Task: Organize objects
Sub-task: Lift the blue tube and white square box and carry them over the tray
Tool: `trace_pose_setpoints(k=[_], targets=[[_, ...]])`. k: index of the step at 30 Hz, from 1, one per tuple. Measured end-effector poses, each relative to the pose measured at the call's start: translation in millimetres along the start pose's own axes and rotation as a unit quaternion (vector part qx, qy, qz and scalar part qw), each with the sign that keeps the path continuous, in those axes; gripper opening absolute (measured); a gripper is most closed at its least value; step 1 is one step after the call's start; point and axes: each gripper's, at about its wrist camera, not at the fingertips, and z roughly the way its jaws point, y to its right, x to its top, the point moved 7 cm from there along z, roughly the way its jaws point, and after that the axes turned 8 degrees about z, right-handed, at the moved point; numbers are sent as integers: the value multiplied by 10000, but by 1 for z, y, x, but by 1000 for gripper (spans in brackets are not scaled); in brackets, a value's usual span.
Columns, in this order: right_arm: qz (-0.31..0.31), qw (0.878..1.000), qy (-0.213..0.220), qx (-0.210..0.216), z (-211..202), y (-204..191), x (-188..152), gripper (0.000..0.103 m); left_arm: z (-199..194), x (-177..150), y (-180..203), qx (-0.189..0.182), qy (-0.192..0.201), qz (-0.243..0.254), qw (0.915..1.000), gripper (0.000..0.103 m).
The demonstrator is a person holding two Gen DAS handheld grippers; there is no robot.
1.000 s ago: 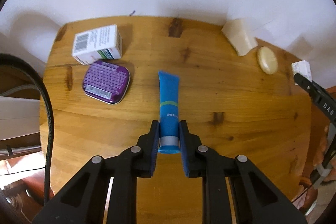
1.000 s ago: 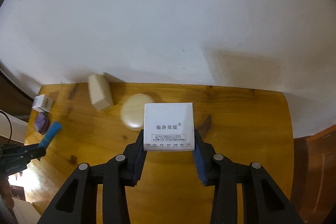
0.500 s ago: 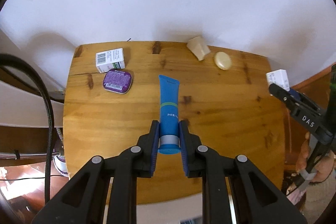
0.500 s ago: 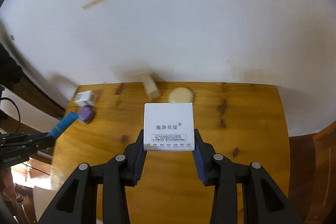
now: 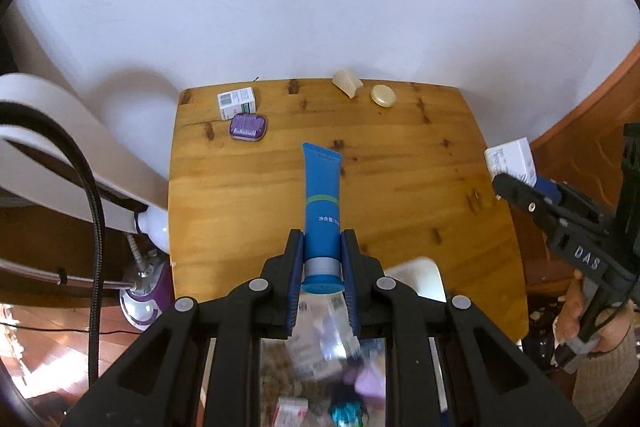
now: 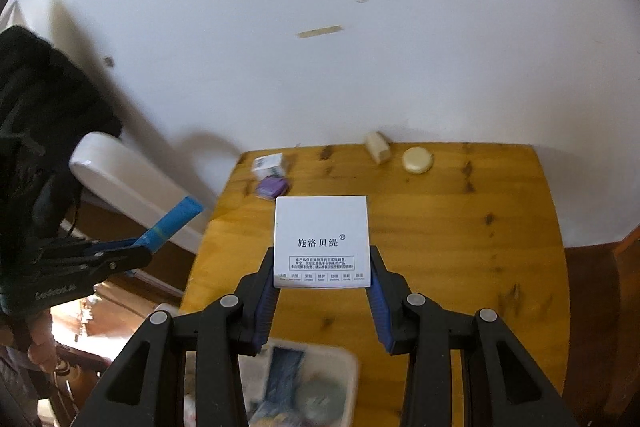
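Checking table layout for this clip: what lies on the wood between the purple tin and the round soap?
Only the wedge-shaped soap bar, beside the round soap; the table from the purple tin to it is bare, in both wrist views.

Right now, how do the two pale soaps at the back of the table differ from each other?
The soap block is an angular wedge with flat faces; the round soap is a smooth oval disc. The block is the more off-white of the two, the round one creamier yellow. The block lies nearer the back edge, the round one just to its right. Both rest apart on the wooden table, ungripped.
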Motion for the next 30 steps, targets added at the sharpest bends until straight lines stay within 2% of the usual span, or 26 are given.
trace_pose_setpoints(k=[6,11,20,30], targets=[[-160,9998,4,-78,-24,-34,-43,41,-29,-39,7,8,157,107,9998,20],[-259,9993,-19,-269,-31,-49,-72,41,-37,-72,14,10,114,229,9997,20],[-261,9969,-423,-615,-26,-56,-121,41,-19,-122,23,-55,-286,356,9989,20],[-376,9932,-703,-854,-18,-62,-153,41,-7,-145,33,57,-480,538,9974,20]])
